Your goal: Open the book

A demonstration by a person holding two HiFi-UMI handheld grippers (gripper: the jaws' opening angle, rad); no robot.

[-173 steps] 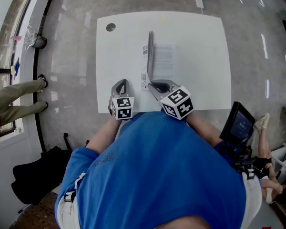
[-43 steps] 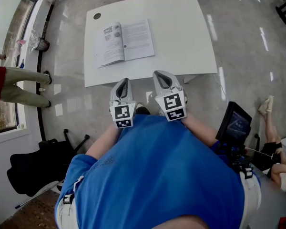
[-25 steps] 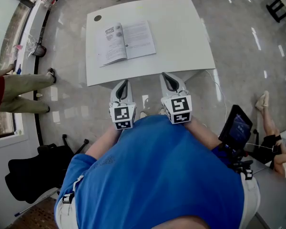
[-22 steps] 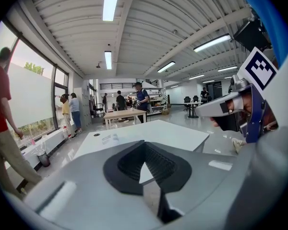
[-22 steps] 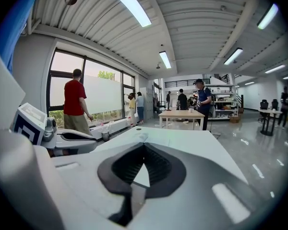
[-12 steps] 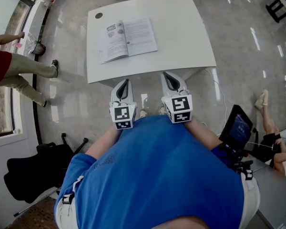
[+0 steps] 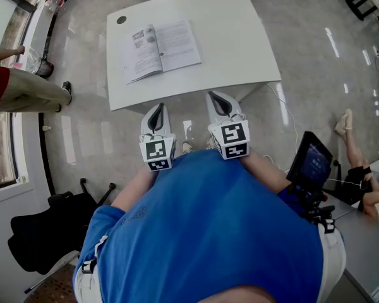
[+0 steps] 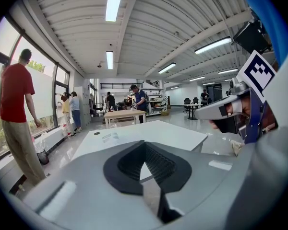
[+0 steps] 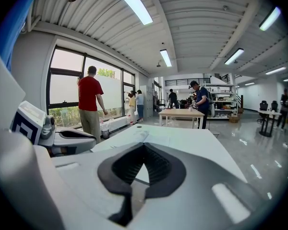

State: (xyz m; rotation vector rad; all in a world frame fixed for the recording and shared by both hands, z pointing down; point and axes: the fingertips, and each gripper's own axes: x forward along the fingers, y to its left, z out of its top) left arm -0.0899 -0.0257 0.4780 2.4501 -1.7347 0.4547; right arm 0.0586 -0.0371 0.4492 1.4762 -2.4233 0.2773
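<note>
The book point(image 7: 162, 48) lies open and flat on the white table point(image 7: 240, 36), toward its far left part, with printed pages facing up. Both grippers hang off the table, over the floor just in front of its near edge. My left gripper point(image 7: 156, 108) is shut and holds nothing. My right gripper point(image 7: 216, 96) is also shut and holds nothing. In the left gripper view the jaws point(image 8: 144, 143) meet at their tips, with the table ahead of them. The right gripper view shows its jaws point(image 9: 144, 145) closed too, and the open book point(image 9: 149, 137) beyond them.
A small dark round cap point(image 7: 121, 19) sits at the table's far left corner. A person in a red top point(image 7: 12, 87) stands by the window at the left. A black chair point(image 7: 38, 232) is at the lower left, and a tablet screen point(image 7: 309, 163) is at the right.
The book, earlier held half open with its cover upright in my right gripper, now lies fully open. Both grippers have drawn back off the table. The person in red has shifted.
</note>
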